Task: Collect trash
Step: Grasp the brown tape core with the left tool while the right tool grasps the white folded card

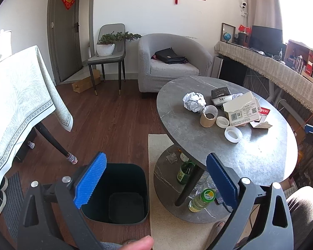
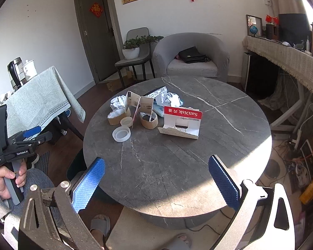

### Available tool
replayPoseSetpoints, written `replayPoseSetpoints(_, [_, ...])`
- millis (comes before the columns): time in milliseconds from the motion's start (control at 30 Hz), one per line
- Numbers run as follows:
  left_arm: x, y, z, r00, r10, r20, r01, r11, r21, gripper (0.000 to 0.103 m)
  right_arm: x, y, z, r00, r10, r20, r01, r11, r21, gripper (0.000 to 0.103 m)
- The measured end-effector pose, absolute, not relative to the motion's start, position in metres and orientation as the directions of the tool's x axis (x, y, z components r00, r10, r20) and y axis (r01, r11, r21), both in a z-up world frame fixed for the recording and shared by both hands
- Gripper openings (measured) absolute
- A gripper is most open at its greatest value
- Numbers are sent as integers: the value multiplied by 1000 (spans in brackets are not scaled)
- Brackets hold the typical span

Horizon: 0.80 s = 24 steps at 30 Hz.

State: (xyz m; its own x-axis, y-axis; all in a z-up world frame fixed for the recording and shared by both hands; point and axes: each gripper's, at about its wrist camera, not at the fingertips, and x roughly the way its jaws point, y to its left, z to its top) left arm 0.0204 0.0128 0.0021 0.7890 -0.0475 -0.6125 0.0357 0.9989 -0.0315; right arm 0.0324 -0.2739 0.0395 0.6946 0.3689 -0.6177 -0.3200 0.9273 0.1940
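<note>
left gripper (image 1: 156,179) hung spread, empty, above dark open bin (image 1: 123,195) on floor beside round grey marble table (image 2: 198,166). trash clustered on far tabletop: crumpled paper ball (image 2: 119,102), tape cores (image 2: 149,120), white lids (image 2: 121,133), torn cardboard box (image 2: 139,104), red sandisk package (image 2: 182,123). right gripper (image 2: 156,181) spread, empty, over near table edge.

Left wrist view: low, beside surface (image 1: 250,156), above bin (image 1: 123,187). Right wrist view: higher, facing surface head-on. Both share the trash pile (image 2: 148,112) and armchair (image 2: 192,56).
</note>
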Motion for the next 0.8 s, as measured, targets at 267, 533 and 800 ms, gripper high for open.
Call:
replayPoseSetpoints(267, [53,5,5,756,-116,-645,105,993,-55,75,86,-246,57,625,438,-646,-365,896,253,71])
replayPoseSetpoints(533, [94,-21,11,706,-206,-677,248,968,-36,57,133,-220,36,520,480,-706,-378,871,315,38])
replayPoseSetpoints(800, [131,-46,-5,641,-246,-727,365,931,7,56,170,-219,14,476,489,-731,-345,869,356,22])
